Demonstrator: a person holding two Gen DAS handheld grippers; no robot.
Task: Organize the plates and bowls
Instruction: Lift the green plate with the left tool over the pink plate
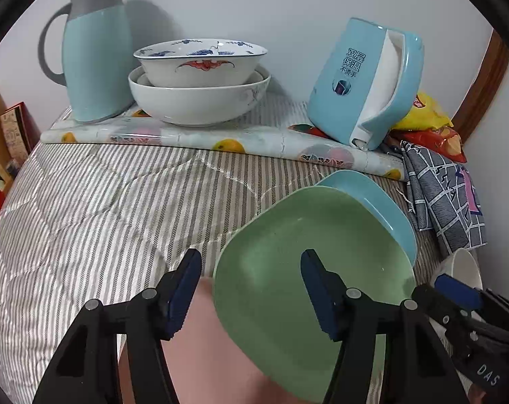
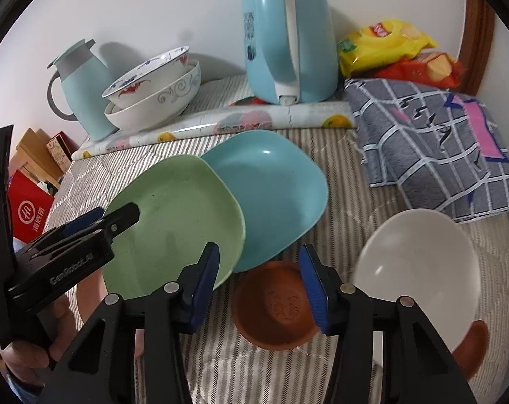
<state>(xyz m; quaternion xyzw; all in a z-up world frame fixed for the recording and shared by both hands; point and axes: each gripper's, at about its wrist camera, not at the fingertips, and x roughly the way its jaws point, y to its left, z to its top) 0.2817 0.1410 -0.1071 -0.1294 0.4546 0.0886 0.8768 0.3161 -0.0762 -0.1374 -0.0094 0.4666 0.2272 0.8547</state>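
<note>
Tongs on the left [image 1: 251, 289] gape wide at the green plate [image 1: 278, 252]; right tongs [image 2: 259, 282] wide over the brown bowl [image 2: 271, 306]

plate [image 2: 173, 219] overlaps dish [image 2: 274, 185] | bowls [image 2: 153, 101] stacked behind

Domestic room, likely a bedroom: a striped quilted bedcover [image 1: 86, 202] is spread as the work surface; a thermos jug [image 1: 93, 54] is seen at 11 o'clock, snack packets [image 2: 385, 47] at 1 o'clock.
</note>
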